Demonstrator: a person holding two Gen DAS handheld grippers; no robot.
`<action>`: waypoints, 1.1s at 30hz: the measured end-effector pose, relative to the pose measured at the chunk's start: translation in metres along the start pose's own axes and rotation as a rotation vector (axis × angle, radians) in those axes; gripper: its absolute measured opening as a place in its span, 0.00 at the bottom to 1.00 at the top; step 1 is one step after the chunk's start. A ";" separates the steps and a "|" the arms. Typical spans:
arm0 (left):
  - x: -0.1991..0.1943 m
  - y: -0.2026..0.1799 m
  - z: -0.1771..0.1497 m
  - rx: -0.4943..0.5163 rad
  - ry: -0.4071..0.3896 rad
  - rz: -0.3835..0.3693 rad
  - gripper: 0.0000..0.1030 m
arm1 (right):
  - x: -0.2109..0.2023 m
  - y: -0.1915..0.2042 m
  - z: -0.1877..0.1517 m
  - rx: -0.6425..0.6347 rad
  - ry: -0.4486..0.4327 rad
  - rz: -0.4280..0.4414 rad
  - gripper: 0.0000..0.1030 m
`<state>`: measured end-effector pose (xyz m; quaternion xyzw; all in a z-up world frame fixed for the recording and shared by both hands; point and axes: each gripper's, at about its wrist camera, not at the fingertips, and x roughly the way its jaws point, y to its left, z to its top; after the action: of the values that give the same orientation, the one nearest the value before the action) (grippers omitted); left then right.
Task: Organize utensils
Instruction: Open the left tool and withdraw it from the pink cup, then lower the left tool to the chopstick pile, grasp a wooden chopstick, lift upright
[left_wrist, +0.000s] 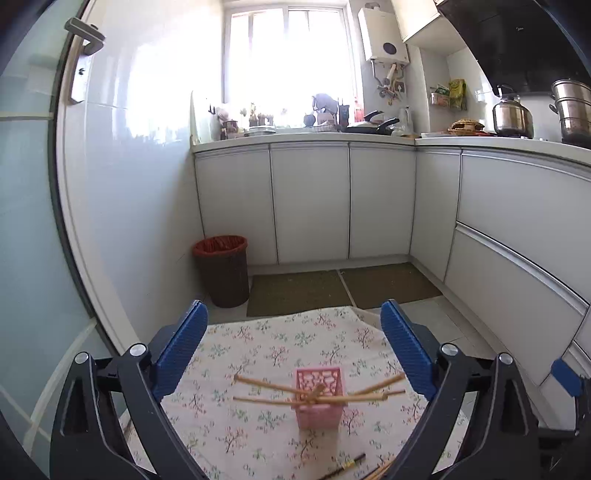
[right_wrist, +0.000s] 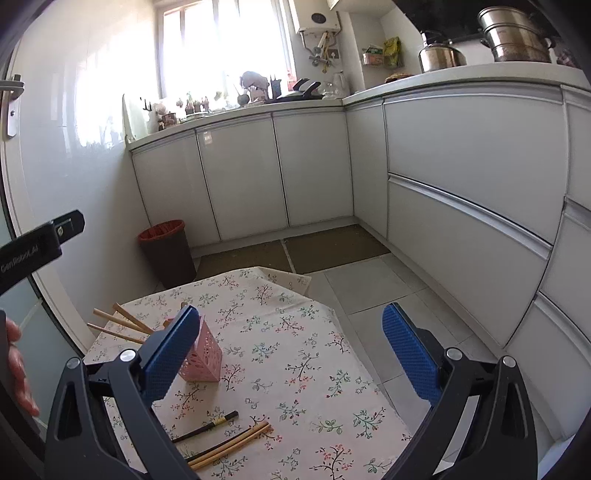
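Note:
A pink perforated utensil holder (left_wrist: 320, 413) (right_wrist: 207, 360) stands upright on a table under a floral cloth (left_wrist: 258, 350) (right_wrist: 295, 332). Several bamboo chopsticks (left_wrist: 266, 384) (right_wrist: 122, 321) lean out of it, fanned to both sides. Near the front edge, a black chopstick (right_wrist: 210, 428) (left_wrist: 343, 465) and a few bamboo chopsticks (right_wrist: 236, 443) lie loose on the cloth. My left gripper (left_wrist: 294, 308) is open above and behind the holder, with nothing between its fingers. My right gripper (right_wrist: 291, 309) is open too and empty, to the right of the holder, above the loose chopsticks.
A dark bin with a red liner (left_wrist: 221, 273) (right_wrist: 166, 251) stands on the floor beyond the table's far left corner. White cabinets (left_wrist: 310, 203) run along the back and right. A person's hand (right_wrist: 14, 365) and part of the left tool (right_wrist: 37, 243) show at the left edge.

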<state>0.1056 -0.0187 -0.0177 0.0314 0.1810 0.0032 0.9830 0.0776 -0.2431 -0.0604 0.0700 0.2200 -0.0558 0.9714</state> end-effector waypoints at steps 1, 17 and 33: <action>-0.004 0.001 -0.002 -0.001 0.004 0.003 0.92 | -0.003 0.000 0.000 0.004 -0.006 -0.006 0.94; -0.034 0.003 -0.036 0.023 0.176 -0.035 0.93 | -0.041 -0.025 -0.002 0.102 -0.012 -0.043 0.94; 0.056 -0.035 -0.156 0.373 0.571 -0.122 0.91 | 0.018 -0.083 -0.059 0.242 0.332 -0.045 0.94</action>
<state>0.1024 -0.0432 -0.1859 0.1974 0.4478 -0.0799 0.8684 0.0571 -0.3164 -0.1301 0.1892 0.3702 -0.0912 0.9049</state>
